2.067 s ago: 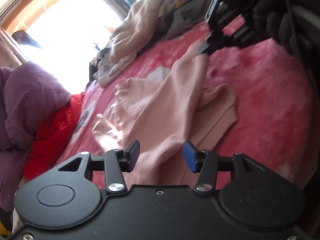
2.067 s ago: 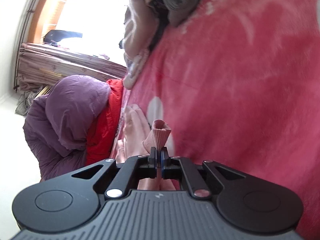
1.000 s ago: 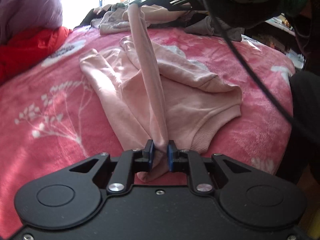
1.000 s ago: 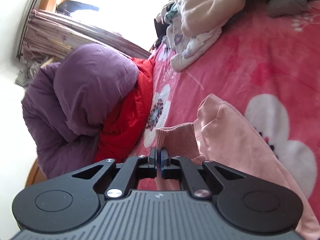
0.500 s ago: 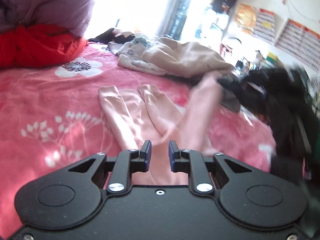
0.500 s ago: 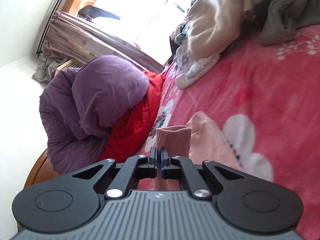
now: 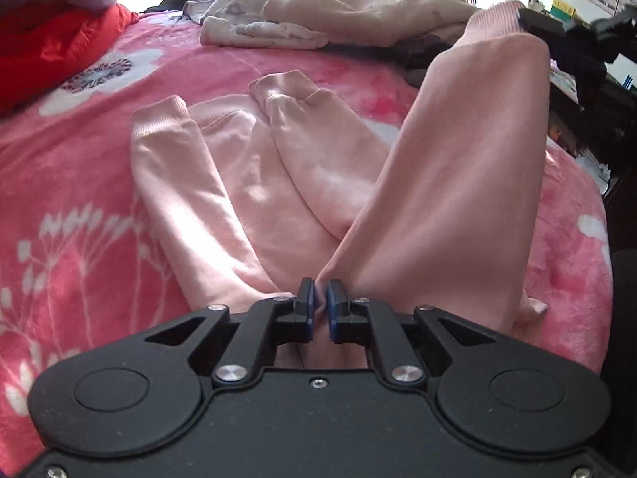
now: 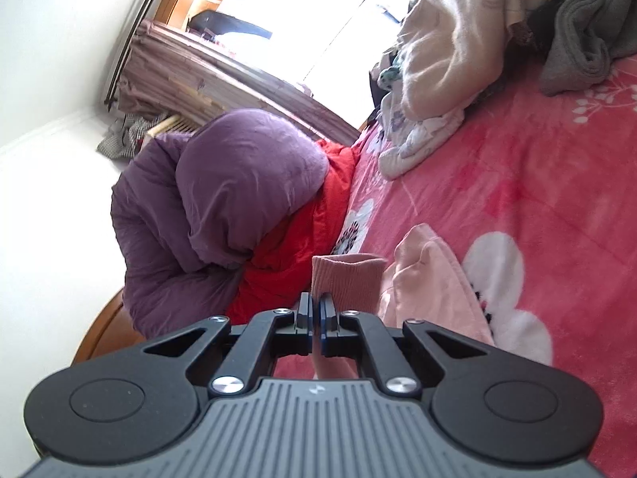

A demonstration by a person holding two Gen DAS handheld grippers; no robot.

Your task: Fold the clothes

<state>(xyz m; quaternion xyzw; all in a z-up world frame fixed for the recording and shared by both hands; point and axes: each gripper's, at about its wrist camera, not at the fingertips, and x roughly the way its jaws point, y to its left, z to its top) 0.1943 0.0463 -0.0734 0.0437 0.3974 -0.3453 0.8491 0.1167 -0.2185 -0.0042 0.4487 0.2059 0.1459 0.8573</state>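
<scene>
Pink fleecy cotton, a soft sweatshirt (image 7: 254,183), lies on the red-pink flowered bed blanket (image 7: 71,207), its body flat and one ribbed-cuffed sleeve resting along its left edge. The other sleeve (image 7: 458,167) is lifted clear and stretched as a long band between the two tools. Its near end, by the shoulder, is pinched in the left gripper (image 7: 318,298), whose blue pads are clamped on the cloth low over the garment. Its ribbed cuff (image 8: 346,279) is clenched in the right gripper (image 8: 316,310), held higher and farther out to the right.

So the sleeve's long axis runs from the left gripper up and away to the right one, slanting off the body. Folding it in likely means swinging the cuff end across toward the flat body while the left end stays as the hinge; the right hand has the travelling to do.

Beyond lie a heap of cream and grey clothes (image 7: 358,12), a purple quilt (image 8: 223,199) and a red quilt (image 8: 310,231).
</scene>
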